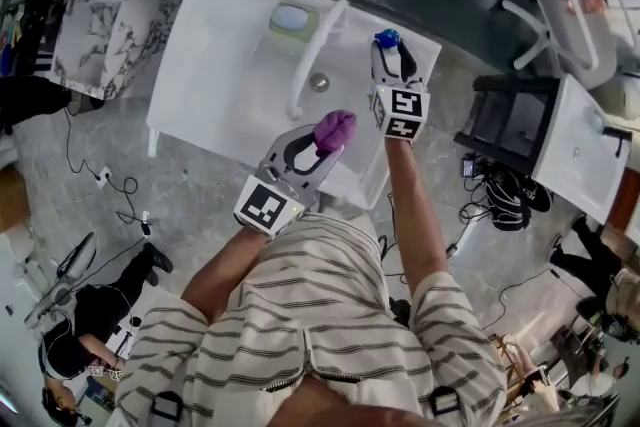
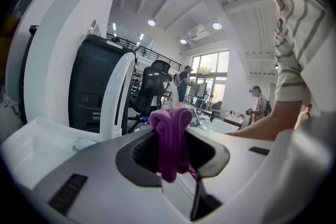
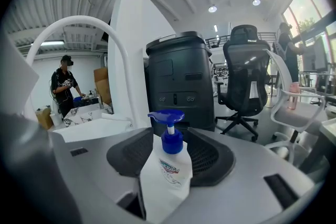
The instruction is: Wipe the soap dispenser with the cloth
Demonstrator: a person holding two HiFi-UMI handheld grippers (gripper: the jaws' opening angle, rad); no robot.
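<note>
Fingers (image 3: 211,157) flank soap dispenser (image 3: 167,176); contact unclear.

White sink (image 1: 200,65), arched faucet (image 1: 303,65); black office chair (image 3: 244,76); black cabinet (image 3: 178,81); floor cables (image 1: 505,195).

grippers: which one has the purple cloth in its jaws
The left gripper, shut on the purple cloth; the right gripper has the soap dispenser between its jaws.
</note>
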